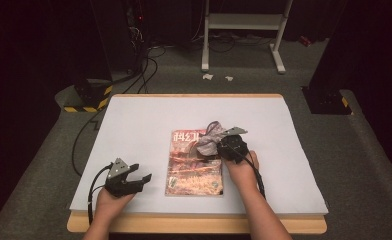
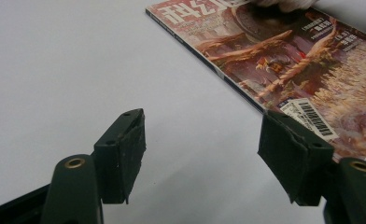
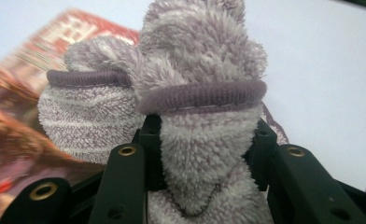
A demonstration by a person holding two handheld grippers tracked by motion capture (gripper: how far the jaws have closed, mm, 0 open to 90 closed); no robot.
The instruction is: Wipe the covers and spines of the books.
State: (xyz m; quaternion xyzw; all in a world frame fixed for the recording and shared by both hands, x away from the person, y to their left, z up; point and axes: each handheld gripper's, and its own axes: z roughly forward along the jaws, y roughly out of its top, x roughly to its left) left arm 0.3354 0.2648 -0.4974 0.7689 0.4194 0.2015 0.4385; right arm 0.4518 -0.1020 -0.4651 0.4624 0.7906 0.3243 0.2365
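A desk (image 1: pixel 149 125) with a pale sheet over its wooden top is seen under both tongs. Beyond the tongs, on the grey floor (image 1: pixel 254 82), a white metal frame (image 1: pixel 244 22) is stood, with two scraps of paper (image 1: pixel 208 77) lying before it. Black cables (image 1: pixel 144 70) and a yellow-and-black striped base (image 1: pixel 86 97) are seen beyond the left tongs, off the desk.
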